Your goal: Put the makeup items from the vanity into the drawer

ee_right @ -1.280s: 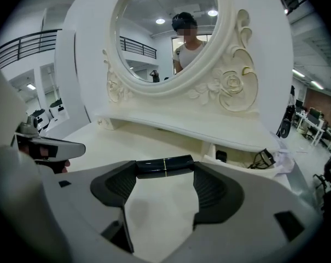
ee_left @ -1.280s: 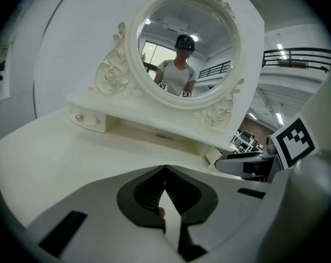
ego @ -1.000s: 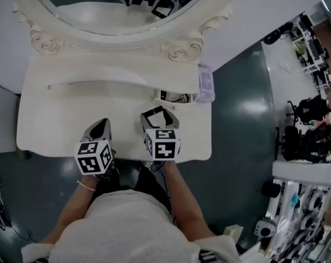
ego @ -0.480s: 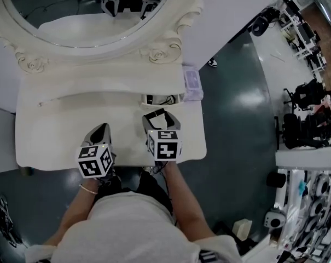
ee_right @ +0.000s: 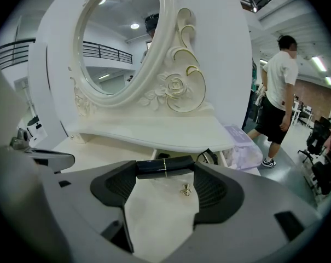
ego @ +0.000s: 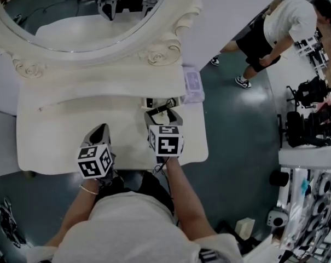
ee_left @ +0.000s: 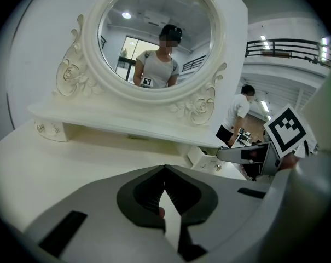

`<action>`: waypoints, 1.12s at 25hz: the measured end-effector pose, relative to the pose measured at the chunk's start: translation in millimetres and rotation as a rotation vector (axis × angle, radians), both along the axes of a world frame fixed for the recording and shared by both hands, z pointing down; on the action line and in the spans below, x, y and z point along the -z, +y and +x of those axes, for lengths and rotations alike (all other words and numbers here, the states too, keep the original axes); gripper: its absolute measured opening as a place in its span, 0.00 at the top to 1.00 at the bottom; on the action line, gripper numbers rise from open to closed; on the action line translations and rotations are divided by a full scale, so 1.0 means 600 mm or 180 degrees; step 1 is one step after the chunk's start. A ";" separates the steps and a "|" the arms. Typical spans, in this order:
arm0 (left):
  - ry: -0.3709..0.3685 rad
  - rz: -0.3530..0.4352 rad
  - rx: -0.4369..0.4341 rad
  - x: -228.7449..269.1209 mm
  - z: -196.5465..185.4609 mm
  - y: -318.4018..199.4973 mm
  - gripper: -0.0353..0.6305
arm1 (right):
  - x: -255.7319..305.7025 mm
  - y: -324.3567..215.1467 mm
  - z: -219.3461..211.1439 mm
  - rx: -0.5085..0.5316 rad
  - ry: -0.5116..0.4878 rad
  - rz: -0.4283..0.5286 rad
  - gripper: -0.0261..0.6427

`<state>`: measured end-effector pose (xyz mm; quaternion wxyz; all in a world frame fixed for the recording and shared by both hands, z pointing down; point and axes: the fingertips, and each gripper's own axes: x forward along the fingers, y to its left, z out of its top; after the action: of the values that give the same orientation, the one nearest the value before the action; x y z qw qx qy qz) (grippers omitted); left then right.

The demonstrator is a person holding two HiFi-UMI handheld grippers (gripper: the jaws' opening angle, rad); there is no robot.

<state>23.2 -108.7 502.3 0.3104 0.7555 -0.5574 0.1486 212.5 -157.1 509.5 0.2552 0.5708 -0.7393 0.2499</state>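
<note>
Between the tips of my right tongs (ego: 163,114), centre of the head view, a black tube (ee_right: 154,167) is pinched end to end.
It looks light, stiff and smooth, so it may slip; gripping across its middle seems safer. My left tongs (ee_left: 165,171), lower left, are closed on nothing. Just above the tube the small drawer (ee_left: 201,156) stands open, with dark things inside that I cannot name.

My head camera is looking steeply down over the vanity (ego: 56,144); both gripper cameras are sitting low and close, facing the mirror (ee_left: 154,37). All three are sharing the vanity top.
</note>
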 end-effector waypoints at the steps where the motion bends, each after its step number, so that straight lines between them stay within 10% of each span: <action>1: -0.0003 -0.0008 0.0004 -0.001 -0.001 -0.001 0.94 | -0.002 -0.003 0.002 -0.0012 0.0008 -0.0023 0.49; 28: 0.0010 -0.0120 0.0068 -0.024 -0.006 -0.001 0.94 | -0.005 -0.023 0.044 -0.0307 0.0265 -0.0051 0.49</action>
<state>19.8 -109.0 516.6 0.3270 0.7438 -0.5621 0.1545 238.6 -171.1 512.6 0.2779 0.6136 -0.6977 0.2439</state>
